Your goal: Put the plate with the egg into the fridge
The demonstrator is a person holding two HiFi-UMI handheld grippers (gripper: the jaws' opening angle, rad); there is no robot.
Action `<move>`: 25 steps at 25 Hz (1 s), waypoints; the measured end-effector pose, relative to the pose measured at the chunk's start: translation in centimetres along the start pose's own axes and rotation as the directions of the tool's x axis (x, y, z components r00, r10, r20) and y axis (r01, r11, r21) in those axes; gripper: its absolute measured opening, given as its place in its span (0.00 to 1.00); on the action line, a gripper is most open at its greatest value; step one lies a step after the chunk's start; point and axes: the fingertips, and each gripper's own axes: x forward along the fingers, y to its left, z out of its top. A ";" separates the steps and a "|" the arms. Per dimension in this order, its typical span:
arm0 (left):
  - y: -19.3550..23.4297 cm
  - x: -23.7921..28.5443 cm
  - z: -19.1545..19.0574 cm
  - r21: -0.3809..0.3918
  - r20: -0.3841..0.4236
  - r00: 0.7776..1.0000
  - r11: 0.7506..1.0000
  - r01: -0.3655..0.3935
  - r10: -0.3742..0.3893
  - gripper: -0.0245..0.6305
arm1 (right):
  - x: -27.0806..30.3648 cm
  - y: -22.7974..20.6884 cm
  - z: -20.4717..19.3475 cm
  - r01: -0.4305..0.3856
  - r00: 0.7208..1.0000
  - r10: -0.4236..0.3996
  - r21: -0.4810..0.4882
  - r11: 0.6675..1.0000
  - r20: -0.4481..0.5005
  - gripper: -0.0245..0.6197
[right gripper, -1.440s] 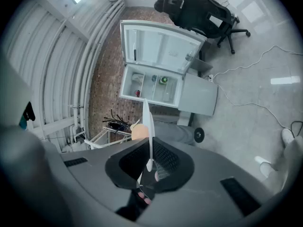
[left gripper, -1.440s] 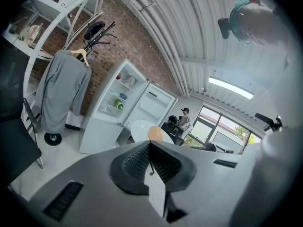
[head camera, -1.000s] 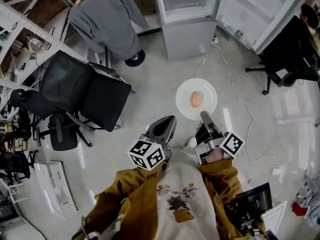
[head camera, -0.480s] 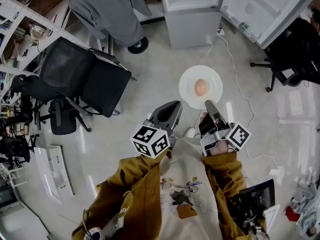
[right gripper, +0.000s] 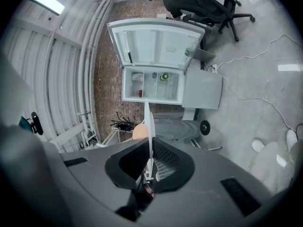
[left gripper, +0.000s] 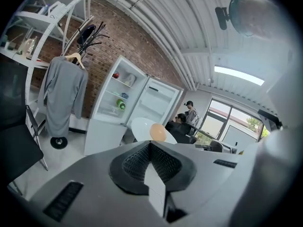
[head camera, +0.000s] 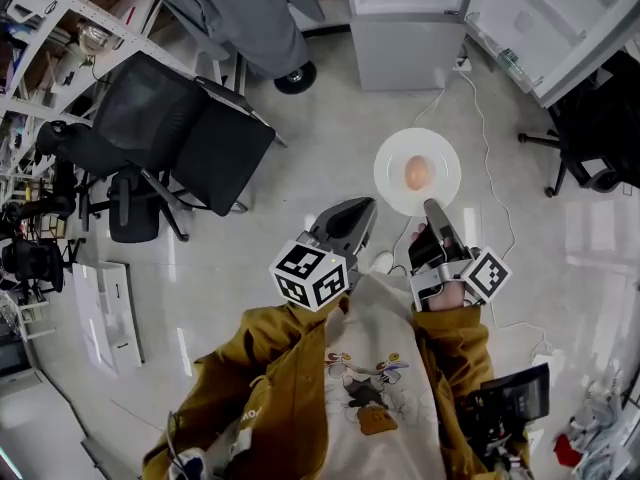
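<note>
A white plate [head camera: 396, 167] with a brown egg [head camera: 417, 173] on it is carried level above the floor. My right gripper [head camera: 433, 209] is shut on the plate's near rim. The right gripper view shows the plate [right gripper: 147, 122] edge-on between the pads of the right gripper [right gripper: 149, 151], the egg [right gripper: 139, 132] just to its left. My left gripper [head camera: 360, 211] is beside the plate, shut and empty; in its own view the left gripper [left gripper: 150, 148] has its pads meeting, with the plate [left gripper: 140, 126] and egg [left gripper: 157, 132] beyond. The white fridge [head camera: 404, 30] stands ahead with its door [head camera: 540, 23] swung open.
A black office chair [head camera: 170, 143] stands at the left, with a grey coat [head camera: 245, 13] on a rack behind it. A white cable [head camera: 482, 133] runs over the floor from the fridge. A second black chair [head camera: 600, 138] is at the right. Shelving [head camera: 40, 28] lines the far left.
The plate and both grippers have moved toward the fridge, which has slid further up and out of the head view. The grip on the plate is unchanged.
</note>
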 end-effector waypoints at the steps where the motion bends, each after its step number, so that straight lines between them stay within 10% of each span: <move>1: 0.3 0.1 0.1 -0.005 -0.001 1.000 1.000 -0.004 0.004 0.05 | 0.2 0.0 0.1 0.000 1.000 0.000 0.003 1.000 0.000 0.07; 13: 5.0 6.2 2.3 -0.084 -0.019 1.000 0.996 0.021 -0.023 0.05 | 5.3 -2.0 5.3 0.060 0.997 -0.060 0.012 0.998 0.038 0.07; 25: 14.9 14.8 13.0 -0.085 -0.014 0.994 0.991 0.108 -0.109 0.05 | 18.5 0.1 11.8 0.097 0.985 -0.095 -0.010 0.995 0.143 0.07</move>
